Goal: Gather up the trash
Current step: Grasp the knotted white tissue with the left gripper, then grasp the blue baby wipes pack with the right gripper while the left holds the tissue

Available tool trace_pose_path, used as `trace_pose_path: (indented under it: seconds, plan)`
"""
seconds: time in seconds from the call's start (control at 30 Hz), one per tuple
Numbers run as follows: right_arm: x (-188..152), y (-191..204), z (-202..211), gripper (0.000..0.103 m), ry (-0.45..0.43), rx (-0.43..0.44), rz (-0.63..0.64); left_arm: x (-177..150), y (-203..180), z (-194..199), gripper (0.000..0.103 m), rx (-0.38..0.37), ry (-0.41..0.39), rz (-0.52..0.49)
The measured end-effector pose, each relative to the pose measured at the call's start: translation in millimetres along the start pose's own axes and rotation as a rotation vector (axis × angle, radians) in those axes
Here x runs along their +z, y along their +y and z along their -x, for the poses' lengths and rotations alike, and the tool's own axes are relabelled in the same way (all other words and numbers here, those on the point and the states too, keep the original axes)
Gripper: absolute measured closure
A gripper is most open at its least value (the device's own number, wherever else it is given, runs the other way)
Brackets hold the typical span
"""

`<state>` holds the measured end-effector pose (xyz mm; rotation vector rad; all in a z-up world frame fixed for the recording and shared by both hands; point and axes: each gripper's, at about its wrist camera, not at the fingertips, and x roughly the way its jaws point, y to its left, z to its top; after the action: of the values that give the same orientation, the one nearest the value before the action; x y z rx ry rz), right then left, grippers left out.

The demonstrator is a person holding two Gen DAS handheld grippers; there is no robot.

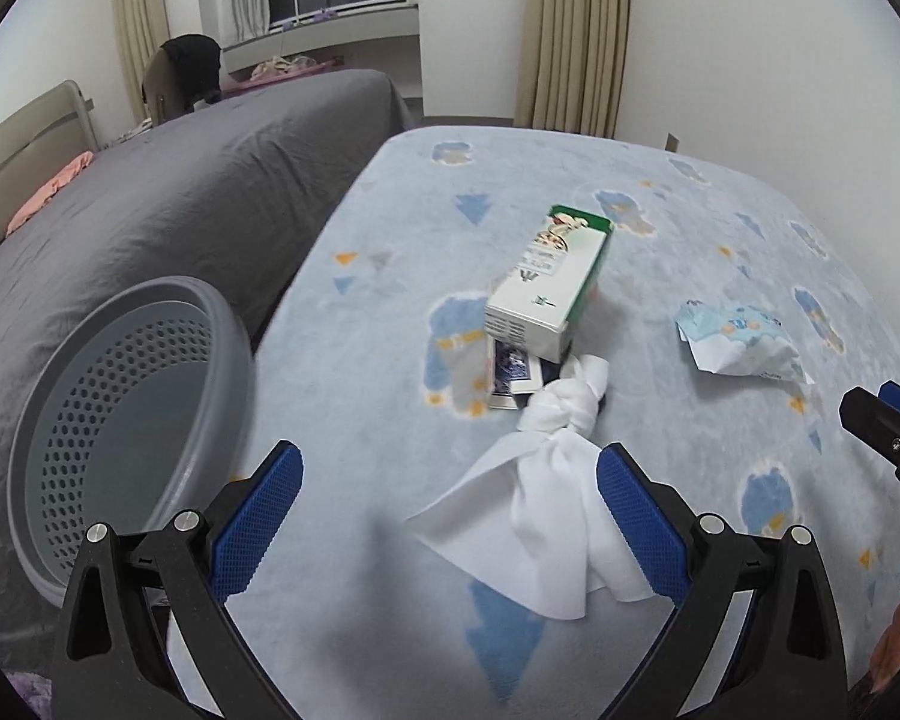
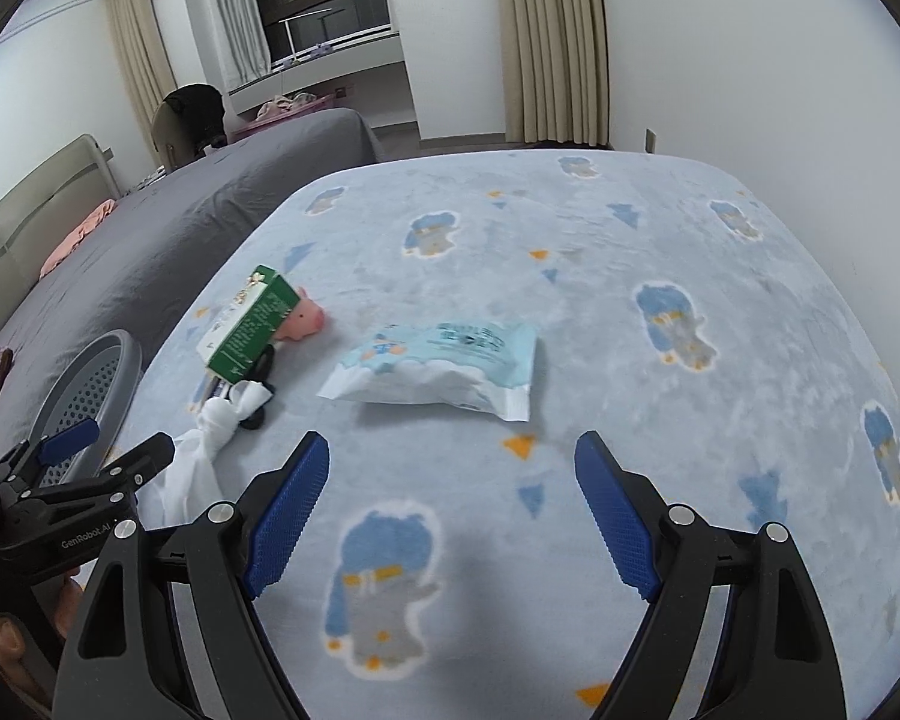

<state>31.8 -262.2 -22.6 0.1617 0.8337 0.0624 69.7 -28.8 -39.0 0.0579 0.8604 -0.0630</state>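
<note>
A knotted white tissue (image 1: 546, 498) lies on the light blue blanket (image 1: 660, 252); its lower part lies between the fingers of my open left gripper (image 1: 450, 510), nearer the right finger. Behind it lie a green and white carton (image 1: 549, 285) and a small dark card (image 1: 513, 372). An empty light blue wrapper (image 2: 444, 369) lies on the blanket just ahead of my open, empty right gripper (image 2: 453, 504). The wrapper also shows in the left wrist view (image 1: 738, 345). The tissue (image 2: 210, 444) and carton (image 2: 249, 321) show at the left of the right wrist view.
A grey perforated basket (image 1: 120, 420) leans at the blanket's left edge against a grey-covered bed (image 1: 180, 180). A pink pig toy (image 2: 303, 319) sits behind the carton. Walls and curtains stand beyond the bed's far edge.
</note>
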Motion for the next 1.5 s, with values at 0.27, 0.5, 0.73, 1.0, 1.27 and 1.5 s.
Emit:
trace_pose_path:
  seconds: [0.27,0.5,0.73,1.0,1.27,1.5]
  plan:
    - [-4,-14,-13,0.023,0.031,0.038,-0.031,0,-17,-24,0.006,-0.008,0.046,-0.010]
    - [-7,-17,-17,0.023,0.042,0.060,-0.040,3,-22,-40,0.007,-0.005,0.080,-0.003]
    - [-8,-20,-19,0.023,0.044,0.060,-0.048,2,-24,-42,0.044,-0.048,0.101,-0.016]
    - [-7,-17,-17,0.023,0.038,0.051,-0.047,-1,-24,-32,0.076,-0.081,0.089,-0.036]
    - [-8,-13,-14,0.023,0.044,0.034,-0.043,2,-14,-8,0.077,-0.100,0.041,-0.026]
    - [-9,-1,-9,0.023,0.036,0.005,-0.028,5,0,8,0.077,-0.103,0.009,0.000]
